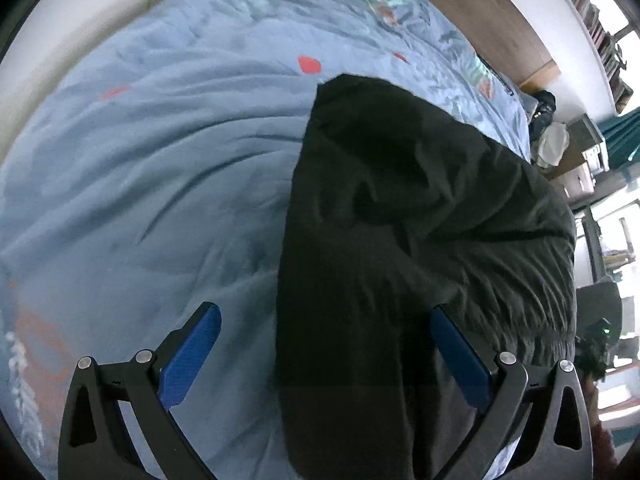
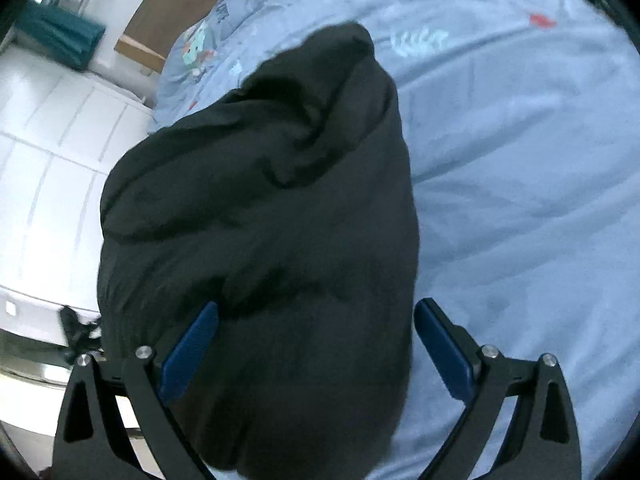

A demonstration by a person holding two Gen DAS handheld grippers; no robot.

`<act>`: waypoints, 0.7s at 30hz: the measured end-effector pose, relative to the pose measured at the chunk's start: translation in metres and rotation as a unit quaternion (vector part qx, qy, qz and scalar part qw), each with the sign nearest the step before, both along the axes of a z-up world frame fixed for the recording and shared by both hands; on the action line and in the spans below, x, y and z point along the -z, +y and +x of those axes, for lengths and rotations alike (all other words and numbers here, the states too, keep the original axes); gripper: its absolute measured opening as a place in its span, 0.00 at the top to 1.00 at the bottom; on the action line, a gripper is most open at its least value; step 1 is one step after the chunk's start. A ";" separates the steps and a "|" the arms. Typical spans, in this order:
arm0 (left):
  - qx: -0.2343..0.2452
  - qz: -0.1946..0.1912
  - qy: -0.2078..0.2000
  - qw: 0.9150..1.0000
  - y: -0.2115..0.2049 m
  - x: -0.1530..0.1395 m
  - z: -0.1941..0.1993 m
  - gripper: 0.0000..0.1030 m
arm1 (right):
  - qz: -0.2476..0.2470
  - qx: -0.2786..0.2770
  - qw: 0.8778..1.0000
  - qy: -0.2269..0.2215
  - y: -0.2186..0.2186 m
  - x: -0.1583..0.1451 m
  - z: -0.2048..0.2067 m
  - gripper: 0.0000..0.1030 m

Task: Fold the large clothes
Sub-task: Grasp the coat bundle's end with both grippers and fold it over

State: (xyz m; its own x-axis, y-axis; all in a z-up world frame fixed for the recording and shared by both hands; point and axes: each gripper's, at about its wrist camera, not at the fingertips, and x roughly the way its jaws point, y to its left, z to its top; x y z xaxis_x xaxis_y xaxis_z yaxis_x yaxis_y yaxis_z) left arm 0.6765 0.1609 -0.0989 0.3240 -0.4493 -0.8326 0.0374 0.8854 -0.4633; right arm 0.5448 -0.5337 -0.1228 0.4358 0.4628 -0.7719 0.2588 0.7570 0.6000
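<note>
A large black garment [image 1: 420, 220] lies rumpled on a light blue bedspread [image 1: 160, 180], near the bed's edge. My left gripper [image 1: 326, 320] is open, its blue-padded fingers [image 1: 192, 356] spread wide over the garment's left edge, holding nothing. In the right wrist view the same garment [image 2: 272, 208] fills the middle, on the bedspread [image 2: 520, 160]. My right gripper [image 2: 316, 316] is open too, its fingers [image 2: 444, 352] straddling the garment's near right edge without gripping it.
A wooden headboard [image 1: 472, 12] runs along the far side of the bed. Bookshelves [image 1: 592, 20] and cluttered furniture stand to the right in the left wrist view. White tiled floor [image 2: 48, 180] lies left of the bed in the right wrist view.
</note>
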 end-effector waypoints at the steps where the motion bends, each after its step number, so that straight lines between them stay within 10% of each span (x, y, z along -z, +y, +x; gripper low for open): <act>1: 0.004 -0.003 0.004 1.000 0.000 0.003 0.003 0.01 | 0.012 0.001 1.000 0.000 -0.002 0.006 0.004 0.03; 21: 0.000 -0.160 0.063 0.985 -0.020 0.079 0.013 0.01 | 0.105 -0.068 0.992 0.005 0.023 0.082 0.059 0.00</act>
